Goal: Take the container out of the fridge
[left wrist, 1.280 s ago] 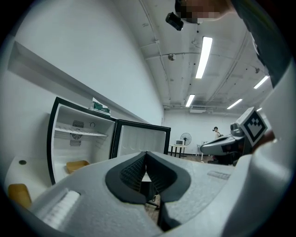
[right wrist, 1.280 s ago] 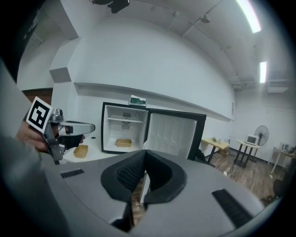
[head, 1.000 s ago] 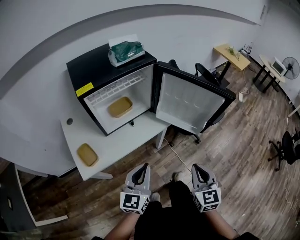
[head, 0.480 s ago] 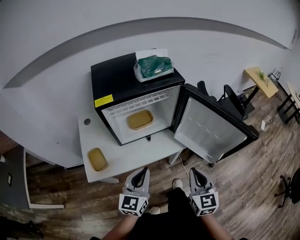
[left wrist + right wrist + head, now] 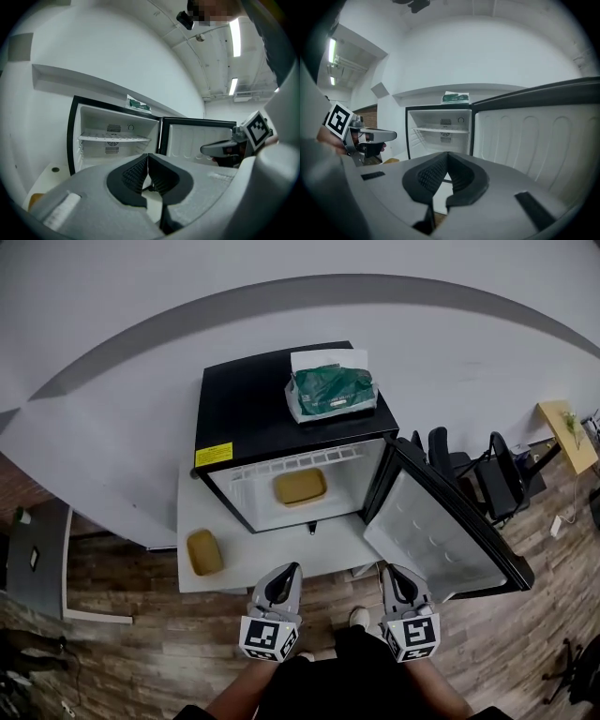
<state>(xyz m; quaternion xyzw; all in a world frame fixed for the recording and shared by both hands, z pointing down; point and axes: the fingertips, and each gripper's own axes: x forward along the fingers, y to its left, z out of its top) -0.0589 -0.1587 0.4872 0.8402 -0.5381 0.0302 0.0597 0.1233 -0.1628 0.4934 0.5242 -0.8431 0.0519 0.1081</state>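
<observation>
A small black fridge (image 5: 281, 409) stands on a white table (image 5: 272, 554) with its door (image 5: 441, 535) swung open to the right. A tan container (image 5: 300, 487) lies on the fridge's white floor. My left gripper (image 5: 284, 579) and right gripper (image 5: 395, 581) hang side by side in front of the table edge, well short of the fridge. Both are shut and empty. In the left gripper view the open fridge (image 5: 115, 136) is ahead; in the right gripper view the fridge (image 5: 440, 133) and its door (image 5: 534, 140) fill the middle and right.
A second tan container (image 5: 204, 551) lies on the table's left part. A green-and-white packet (image 5: 330, 390) rests on top of the fridge. Office chairs (image 5: 483, 474) stand to the right on the wooden floor (image 5: 141, 652). A grey wall (image 5: 281, 296) is behind.
The head view has swung, so the fridge and table now sit nearer the middle and the door points lower right. Both grippers stay shut, in the same place low in the view.
</observation>
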